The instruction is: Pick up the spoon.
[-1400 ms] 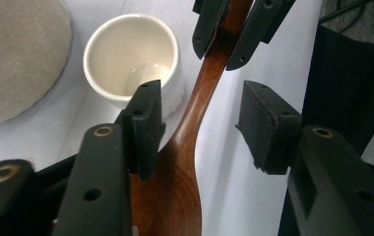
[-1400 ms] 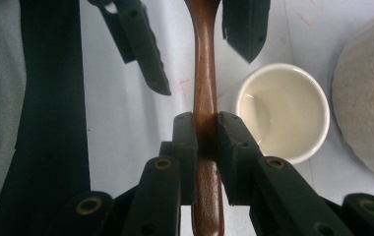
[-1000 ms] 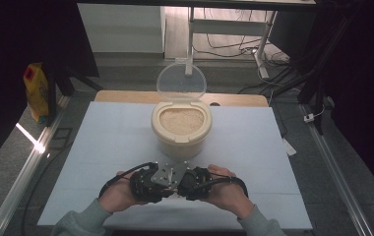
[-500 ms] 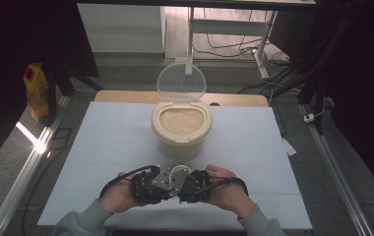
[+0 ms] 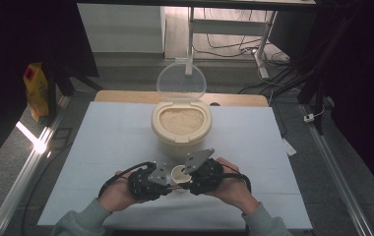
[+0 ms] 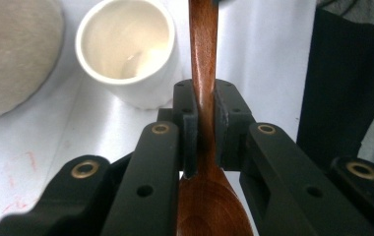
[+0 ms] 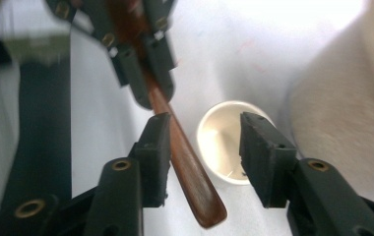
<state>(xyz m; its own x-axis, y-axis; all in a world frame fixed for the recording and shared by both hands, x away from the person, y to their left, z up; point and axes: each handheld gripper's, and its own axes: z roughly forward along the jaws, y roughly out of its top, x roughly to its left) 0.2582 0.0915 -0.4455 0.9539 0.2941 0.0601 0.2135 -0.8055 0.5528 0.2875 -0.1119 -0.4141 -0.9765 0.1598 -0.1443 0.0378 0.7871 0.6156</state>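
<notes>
My left gripper (image 6: 203, 105) is shut on the neck of a brown wooden spoon (image 6: 202, 44); the bowl lies near the camera and the handle points away. My right gripper (image 7: 207, 125) has just been opening. The spoon's handle (image 7: 185, 157) runs between its fingers, close to the left one, and the pads do not clamp it. A small white cup (image 7: 223, 142) stands empty just beyond. In the high view both grippers (image 5: 168, 178) (image 5: 189, 178) meet near the table's front edge with the cup (image 5: 179, 173) between them. Behind it stands a cream rice container (image 5: 181, 135).
The container's clear lid (image 5: 181, 81) stands raised at its back. A white mat (image 5: 101, 147) covers the table, and a wooden strip (image 5: 126, 96) runs along the far edge. A yellow carton (image 5: 36, 88) stands off the table at left. Metal rails flank both sides.
The right gripper's jaws have spread off the spoon handle and that hand has shifted slightly right. The cup now shows between the grippers. The left hand has stayed put.
</notes>
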